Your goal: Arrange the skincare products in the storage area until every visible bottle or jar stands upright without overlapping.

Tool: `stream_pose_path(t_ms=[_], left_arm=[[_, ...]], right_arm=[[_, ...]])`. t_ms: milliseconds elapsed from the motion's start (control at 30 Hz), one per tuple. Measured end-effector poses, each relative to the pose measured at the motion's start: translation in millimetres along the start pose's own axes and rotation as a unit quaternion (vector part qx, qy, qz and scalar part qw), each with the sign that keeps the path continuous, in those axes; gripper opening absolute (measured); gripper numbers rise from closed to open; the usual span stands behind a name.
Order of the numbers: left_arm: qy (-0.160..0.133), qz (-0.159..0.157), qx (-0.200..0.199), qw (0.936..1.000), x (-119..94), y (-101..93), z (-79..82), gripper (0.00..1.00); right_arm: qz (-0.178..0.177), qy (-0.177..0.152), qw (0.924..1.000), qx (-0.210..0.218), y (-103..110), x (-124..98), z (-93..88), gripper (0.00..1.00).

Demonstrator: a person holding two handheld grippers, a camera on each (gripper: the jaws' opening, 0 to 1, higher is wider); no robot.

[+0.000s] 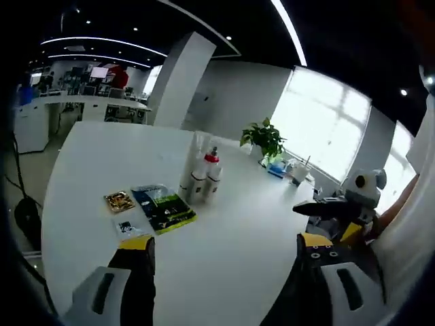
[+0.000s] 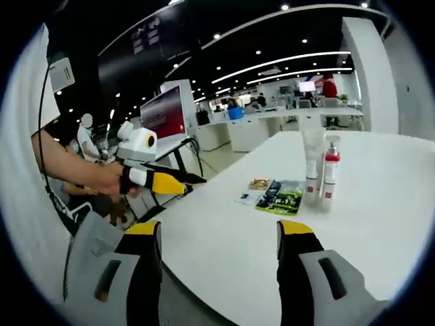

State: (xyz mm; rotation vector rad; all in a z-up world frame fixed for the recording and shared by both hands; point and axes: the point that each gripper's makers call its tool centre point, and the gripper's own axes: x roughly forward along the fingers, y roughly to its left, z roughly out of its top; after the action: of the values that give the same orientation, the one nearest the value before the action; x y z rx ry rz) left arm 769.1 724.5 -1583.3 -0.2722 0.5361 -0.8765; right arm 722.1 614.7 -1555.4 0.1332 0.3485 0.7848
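A tight cluster of white skincare bottles [image 1: 199, 178] stands upright mid-table, one of them with a red cap [image 1: 212, 157]. In the right gripper view the same cluster shows as a tall white tube [image 2: 312, 161] and the red-capped bottle [image 2: 331, 170]. My left gripper [image 1: 224, 255] hovers over the near table edge, well short of the bottles, open and holding nothing. My right gripper [image 2: 221, 234] is also open and holds nothing, off the table's corner. Each gripper also appears in the other's view: the right gripper [image 1: 302, 208] and the left gripper [image 2: 178, 182], the latter held by a hand.
Flat packets lie in front of the bottles: a gold one [image 1: 119, 200], blue-green ones [image 1: 163, 207] and a small one [image 1: 128, 227]. A potted plant [image 1: 265, 139] and small items [image 1: 292, 171] sit at the far table edge by the window. Desks stand beyond.
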Motion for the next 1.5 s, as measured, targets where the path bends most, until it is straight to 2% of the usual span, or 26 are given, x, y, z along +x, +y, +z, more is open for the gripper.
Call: stream_pose_path(t_ms=[100, 133, 267, 400, 567, 667, 833, 900, 1000, 1100, 1167, 1233, 1367, 1500], left_arm=[[-0.025, 0.006, -0.006, 0.9997, -7.4, -6.9, 2.1, 0.91], [-0.043, 0.007, 0.000, 0.9991, -10.9, -11.6, 5.6, 0.92], [-0.086, 0.013, 0.017, 0.9961, -20.5, -24.3, 13.4, 0.97], [-0.102, 0.015, 0.043, 0.9937, -25.0, -35.1, 13.3, 0.99], [-0.123, 0.009, 0.040, 0.9915, -27.8, -52.5, 14.1, 1.00], [-0.121, 0.011, 0.049, 0.9913, -27.0, -61.8, 12.3, 1.00], [-0.128, 0.016, 0.064, 0.9895, -25.3, -79.3, 13.0, 1.00], [-0.153, 0.013, 0.055, 0.9865, -24.1, -85.2, 20.8, 1.00], [-0.185, 0.036, 0.047, 0.9811, -25.3, -79.2, 28.5, 1.00], [-0.184, 0.055, 0.048, 0.9801, -29.1, -68.6, 28.7, 1.00], [-0.206, 0.057, 0.029, 0.9765, -35.5, -64.2, 35.3, 1.00], [-0.214, 0.061, 0.021, 0.9746, -38.8, -60.3, 38.1, 1.00], [-0.218, 0.064, 0.021, 0.9737, -38.4, -60.2, 39.0, 1.00], [-0.198, 0.048, 0.041, 0.9782, -30.8, -71.0, 31.4, 1.00]], right_arm=[[0.004, -0.016, 0.9998, 0.006, 1.6, -1.7, 6.3, 0.71], [0.006, -0.020, 0.9998, 0.008, 2.5, -1.9, 7.9, 0.72], [0.010, -0.033, 0.9994, 0.010, 5.1, -2.8, 13.4, 0.75], [0.015, -0.049, 0.9986, 0.012, 7.5, -5.8, 19.8, 0.77], [0.022, -0.067, 0.9972, 0.023, 8.7, -9.0, 25.8, 0.81], [0.021, -0.083, 0.9960, 0.026, 8.8, -11.5, 31.5, 0.84], [0.023, -0.076, 0.9962, 0.036, 8.0, -10.0, 27.9, 0.85], [0.025, -0.069, 0.9965, 0.040, 7.9, -8.0, 25.0, 0.85], [0.029, -0.058, 0.9968, 0.047, 9.1, -4.4, 20.6, 0.86], [0.029, -0.046, 0.9973, 0.049, 9.4, -3.0, 16.1, 0.86], [0.027, -0.043, 0.9974, 0.052, 8.1, -2.6, 14.8, 0.85], [0.027, -0.043, 0.9973, 0.054, 7.3, -2.5, 14.8, 0.85], [0.029, -0.051, 0.9968, 0.055, 8.4, -4.5, 18.5, 0.85], [0.029, -0.056, 0.9965, 0.055, 8.5, -6.1, 20.6, 0.84]])
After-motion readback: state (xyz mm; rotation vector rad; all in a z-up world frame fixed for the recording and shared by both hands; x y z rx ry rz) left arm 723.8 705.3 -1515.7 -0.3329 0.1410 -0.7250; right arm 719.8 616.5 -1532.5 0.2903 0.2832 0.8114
